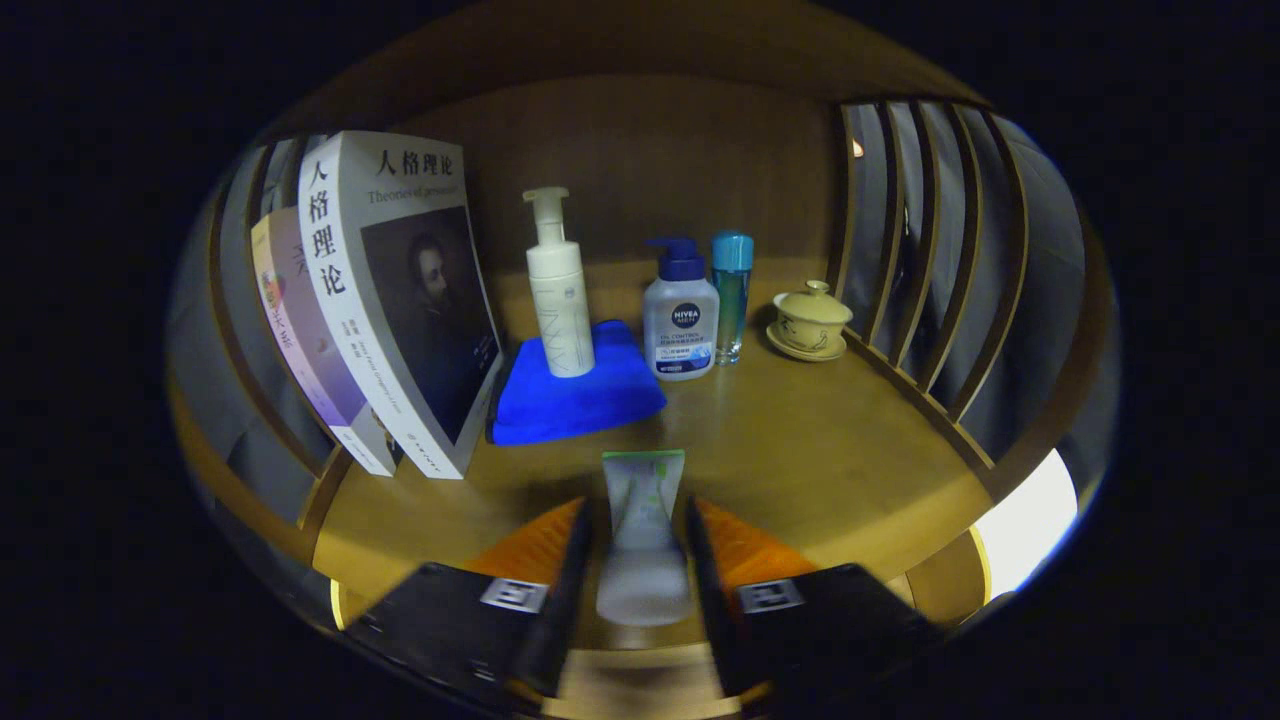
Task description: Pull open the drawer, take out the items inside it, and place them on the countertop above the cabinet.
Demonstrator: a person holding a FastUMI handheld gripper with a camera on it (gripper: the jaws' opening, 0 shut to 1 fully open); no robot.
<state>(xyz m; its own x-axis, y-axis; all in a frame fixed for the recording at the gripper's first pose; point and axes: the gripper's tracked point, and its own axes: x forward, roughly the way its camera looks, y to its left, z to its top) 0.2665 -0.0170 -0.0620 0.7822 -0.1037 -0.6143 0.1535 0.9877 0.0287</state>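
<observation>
- the black two-finger gripper (pixel 640 560) squeezes a soft white and green tube (pixel 643 535) from both sides.
- the tube is over the front edge of the brown wooden countertop (pixel 820 460), near the folded blue cloth (pixel 575 385).

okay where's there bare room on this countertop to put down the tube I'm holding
With the gripper shut on the tube, the countertop is bare just ahead, between blue cloth and lidded cup. Crowded behind: bottles; books left.
</observation>
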